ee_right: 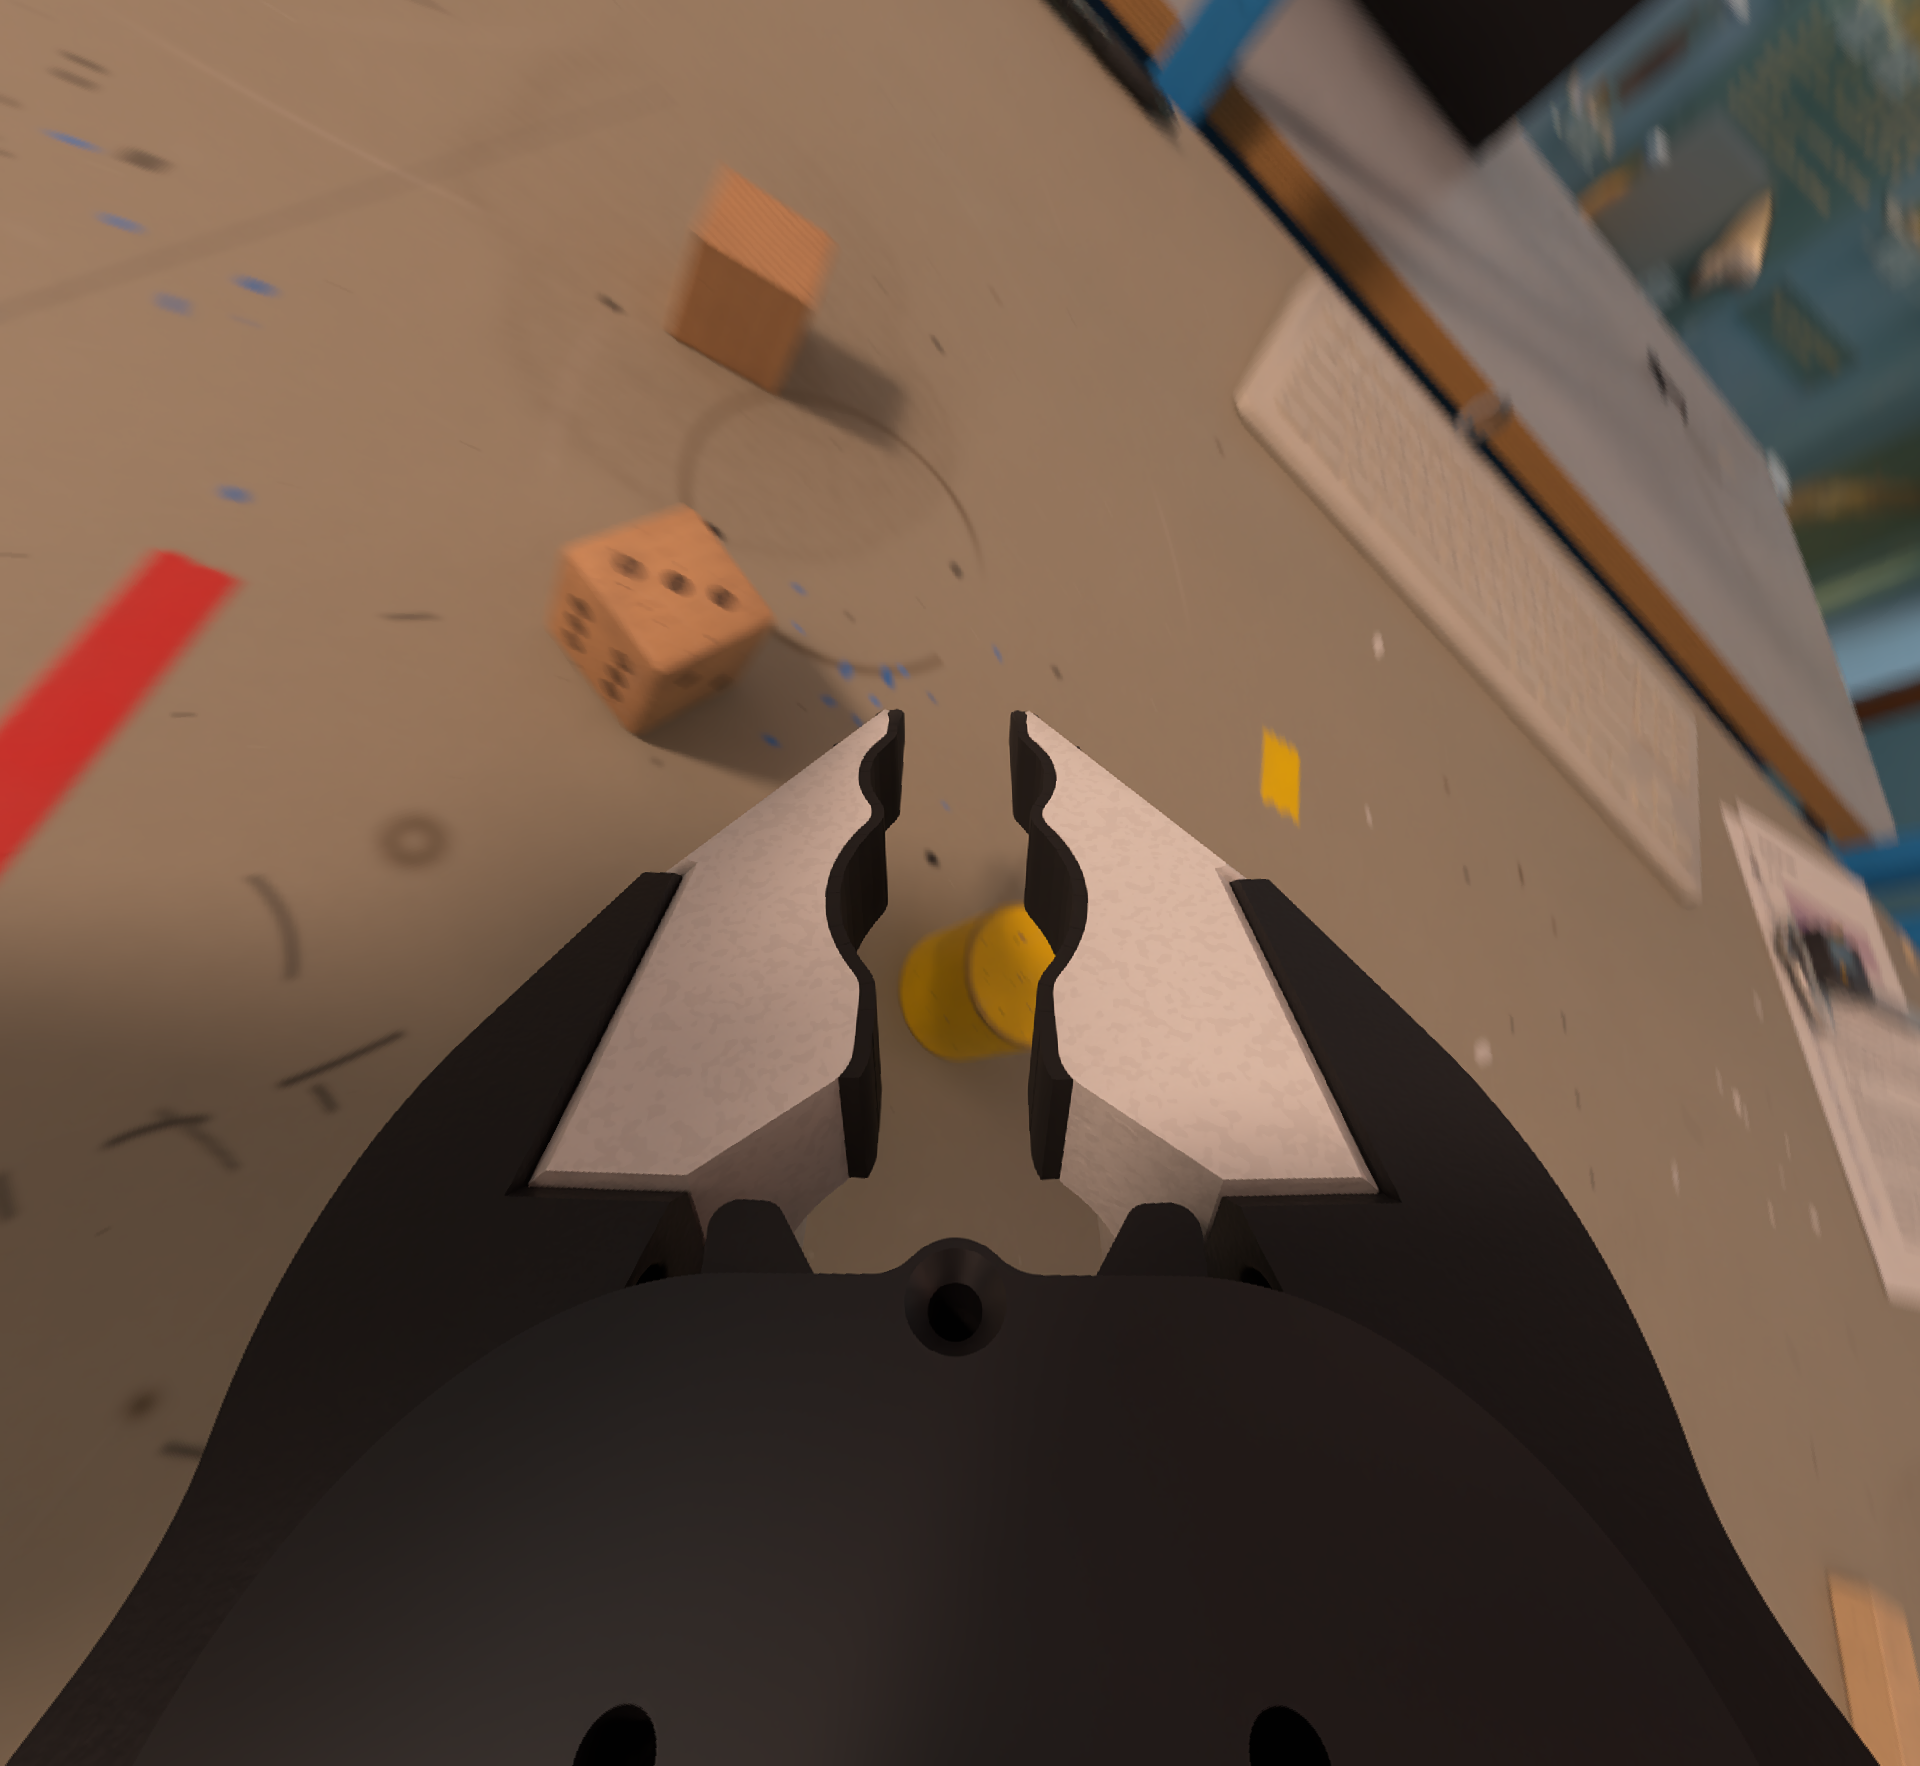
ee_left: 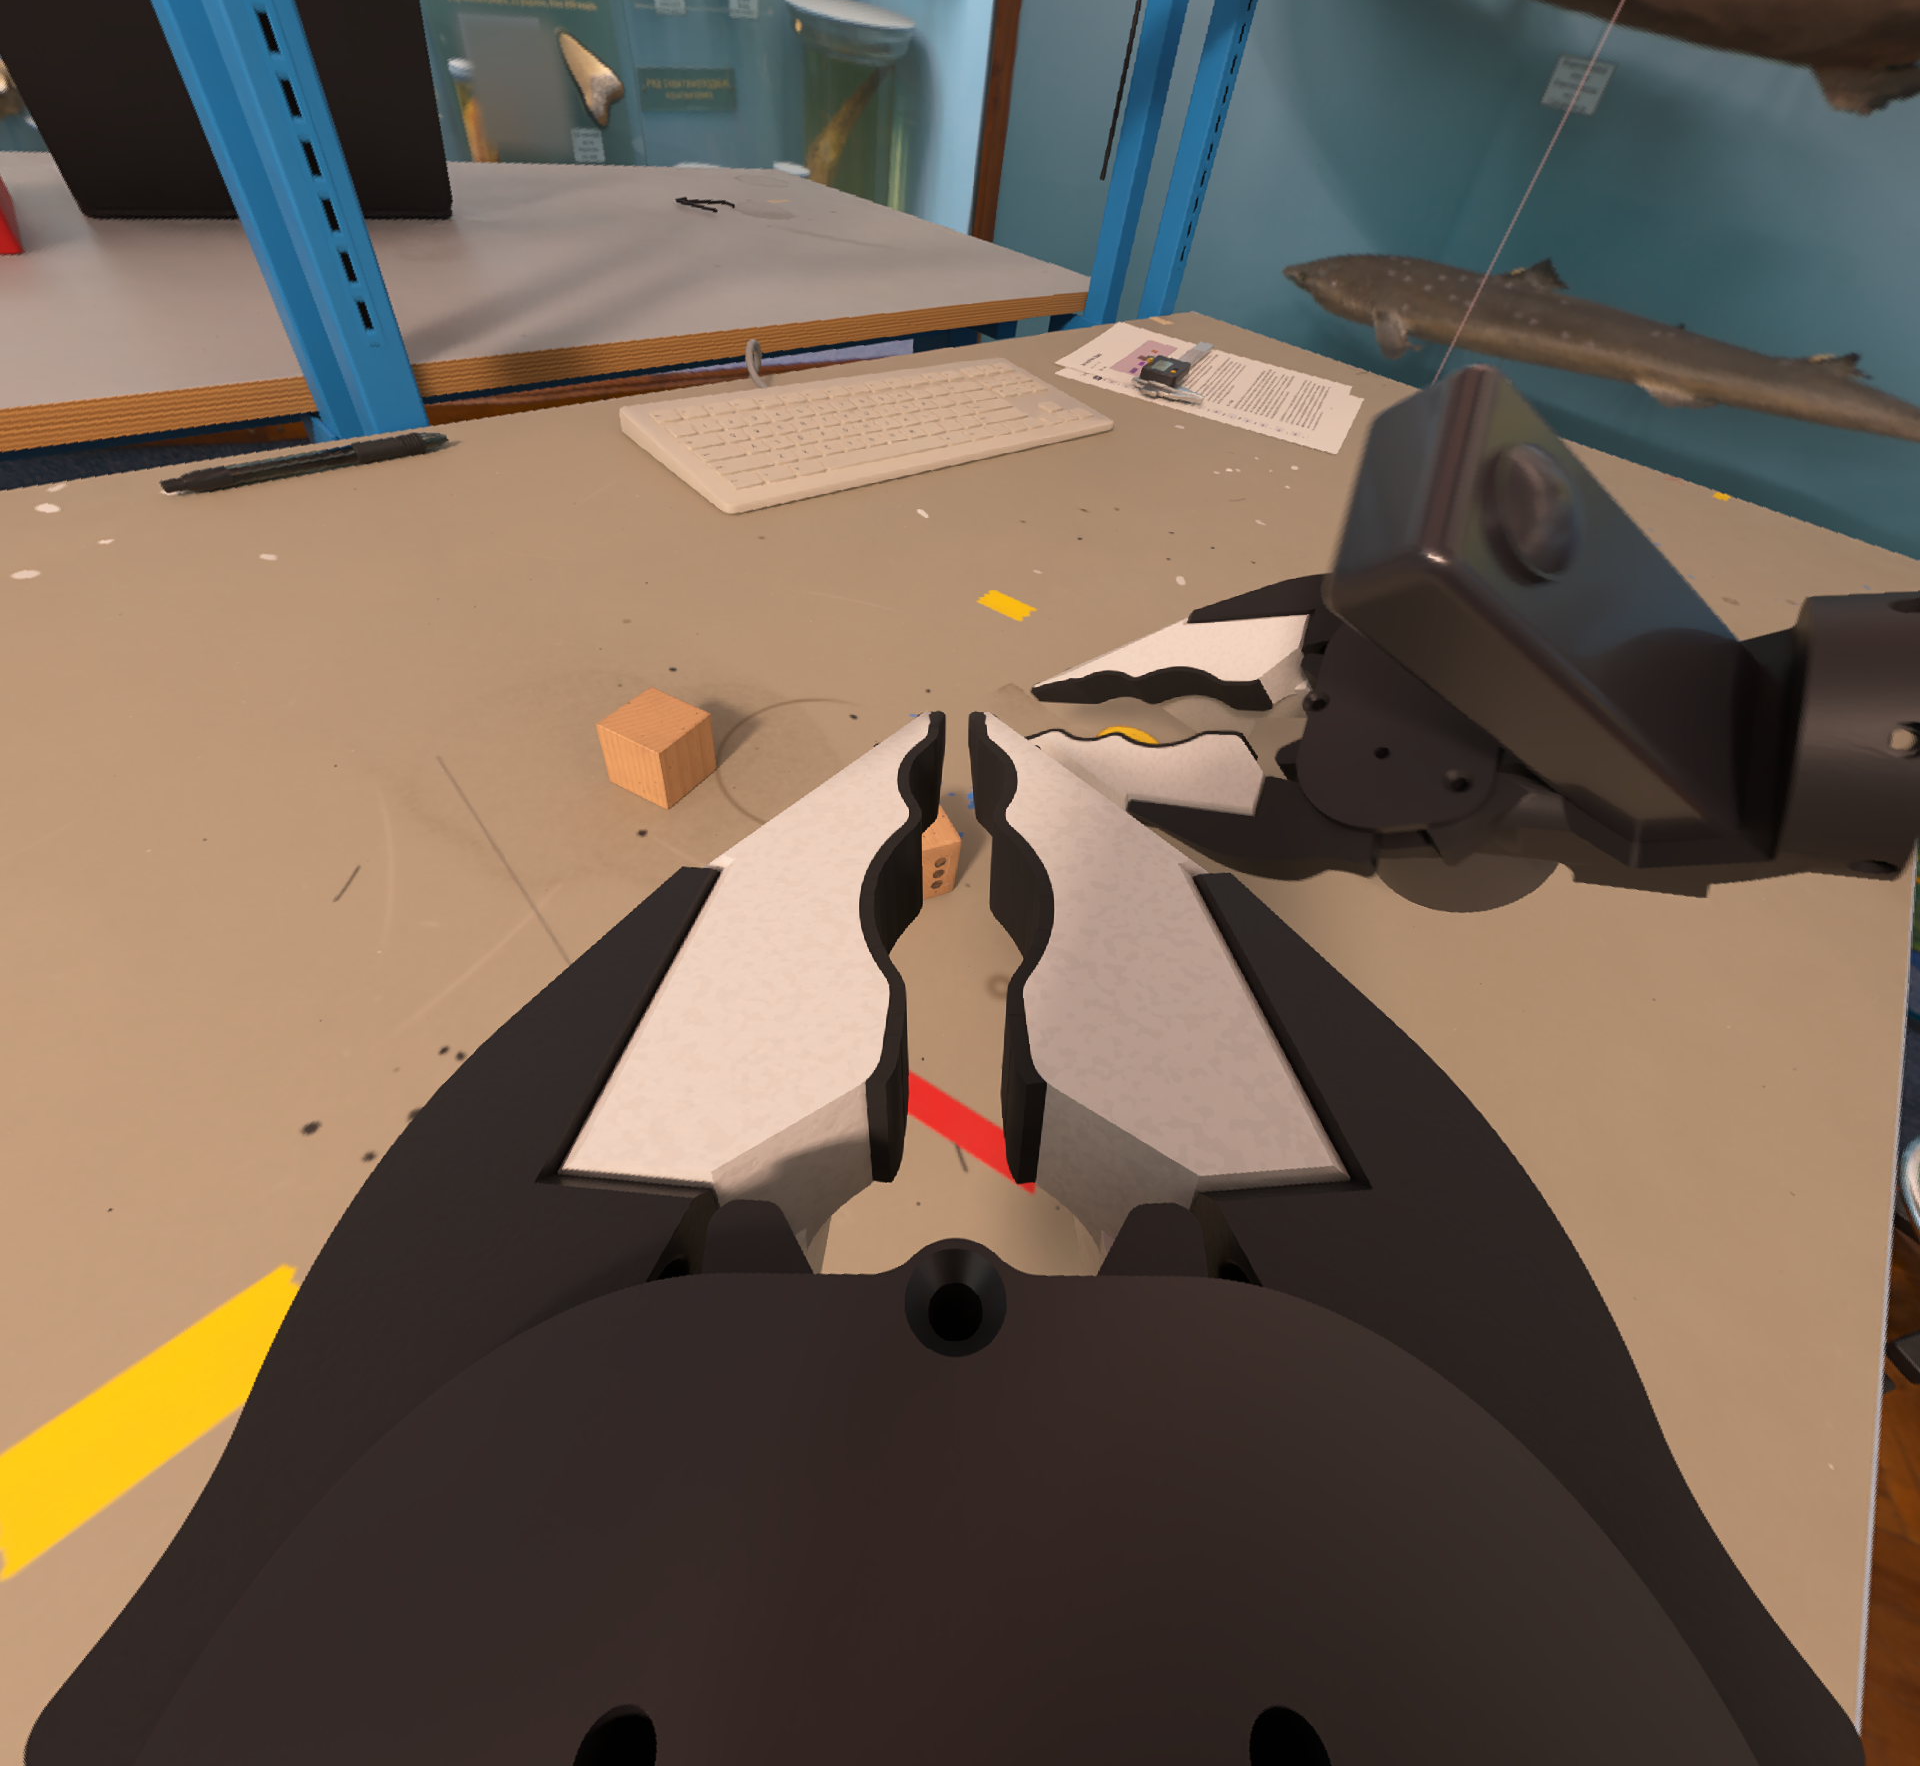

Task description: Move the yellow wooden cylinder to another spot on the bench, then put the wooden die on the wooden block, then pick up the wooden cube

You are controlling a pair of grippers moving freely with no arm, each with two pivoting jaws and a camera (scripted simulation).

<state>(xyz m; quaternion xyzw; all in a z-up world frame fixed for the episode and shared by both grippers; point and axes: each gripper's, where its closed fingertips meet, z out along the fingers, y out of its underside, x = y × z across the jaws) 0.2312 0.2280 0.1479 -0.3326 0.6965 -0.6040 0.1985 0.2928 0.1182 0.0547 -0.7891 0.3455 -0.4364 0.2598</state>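
My right gripper (ee_right: pixel 956 729) is shut on the yellow cylinder (ee_right: pixel 961 989), which sits sideways between its fingers just above the bench. In the left wrist view this gripper (ee_left: pixel 1039 714) comes in from the right, with a sliver of the cylinder (ee_left: pixel 1120 735) showing between its fingers. The wooden die (ee_right: pixel 655 620) lies free on the bench, to the left of the right fingertips. A plain wooden cube (ee_right: pixel 748 282) stands beyond it. My left gripper (ee_left: pixel 956 729) is shut and empty, above the bench. The die (ee_left: pixel 940 859) shows through its gap and the cube (ee_left: pixel 657 745) stands to its left.
A white keyboard (ee_left: pixel 862 428) and papers (ee_left: pixel 1216 381) lie at the back of the bench, and a black pen (ee_left: pixel 301 464) at the back left. Red tape (ee_left: pixel 961 1129) and yellow tape (ee_left: pixel 125 1436) mark the surface. A blue shelf upright (ee_left: pixel 260 158) stands behind.
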